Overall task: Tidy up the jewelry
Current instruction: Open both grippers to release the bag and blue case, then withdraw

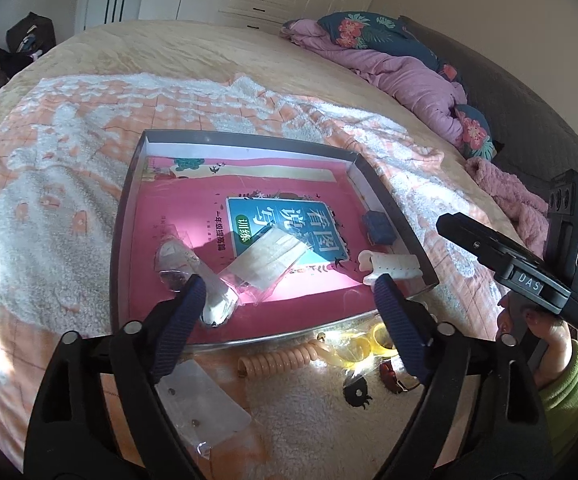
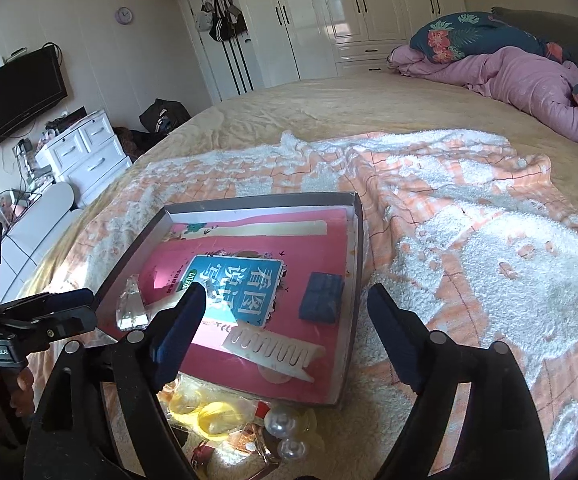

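A shallow grey tray (image 1: 393, 204) with a pink book inside lies on the bed. In it are clear plastic bags (image 1: 265, 260), a blue box (image 1: 377, 226) and a white earring card (image 1: 389, 266). My left gripper (image 1: 289, 300) is open over the tray's near edge. Its left finger is next to a clear bag (image 1: 217, 300). In front of the tray lie a peach coil hair tie (image 1: 281, 358), yellow rings (image 1: 365, 346) and a clear bag with studs (image 1: 201, 412). My right gripper (image 2: 285, 308) is open and empty above the tray's (image 2: 355, 240) near right corner.
The bed has a peach and white fleece blanket (image 2: 469, 220). Pink bedding and floral pillows (image 2: 509, 68) lie at the far right. Clear beads (image 2: 285, 424) and small trinkets sit near the tray's front in the right wrist view. White drawers (image 2: 85, 152) stand left.
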`<action>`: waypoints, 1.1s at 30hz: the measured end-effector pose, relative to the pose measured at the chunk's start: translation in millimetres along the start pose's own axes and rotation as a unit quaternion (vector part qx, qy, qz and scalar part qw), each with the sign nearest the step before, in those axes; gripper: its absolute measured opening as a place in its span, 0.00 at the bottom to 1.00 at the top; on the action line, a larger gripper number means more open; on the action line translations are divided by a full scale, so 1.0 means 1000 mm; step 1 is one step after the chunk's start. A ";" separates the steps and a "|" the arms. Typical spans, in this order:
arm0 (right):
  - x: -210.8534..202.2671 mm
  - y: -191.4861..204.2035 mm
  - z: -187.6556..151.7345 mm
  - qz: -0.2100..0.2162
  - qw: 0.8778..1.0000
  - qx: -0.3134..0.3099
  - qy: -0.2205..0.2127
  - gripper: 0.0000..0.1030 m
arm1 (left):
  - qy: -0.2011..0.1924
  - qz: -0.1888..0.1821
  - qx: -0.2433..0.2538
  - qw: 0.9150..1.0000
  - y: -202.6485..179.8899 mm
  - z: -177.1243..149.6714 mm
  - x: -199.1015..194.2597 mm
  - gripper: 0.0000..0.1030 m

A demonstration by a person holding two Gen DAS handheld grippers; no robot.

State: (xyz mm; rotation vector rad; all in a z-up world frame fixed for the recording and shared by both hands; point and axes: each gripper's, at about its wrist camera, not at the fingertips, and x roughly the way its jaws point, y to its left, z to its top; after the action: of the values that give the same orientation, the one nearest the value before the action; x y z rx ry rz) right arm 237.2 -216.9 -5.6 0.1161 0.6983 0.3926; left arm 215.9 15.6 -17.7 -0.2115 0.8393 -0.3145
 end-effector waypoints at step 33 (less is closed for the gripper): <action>-0.079 0.031 0.000 0.028 0.997 -0.026 -0.060 0.94 | -0.094 0.047 -0.048 0.993 0.025 0.000 -0.099 0.91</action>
State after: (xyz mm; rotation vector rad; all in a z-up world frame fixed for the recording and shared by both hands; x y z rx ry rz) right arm 172.2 -219.1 49.3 0.1089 0.5664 0.4530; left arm 158.6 74.0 43.9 -0.2853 0.6753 -0.1631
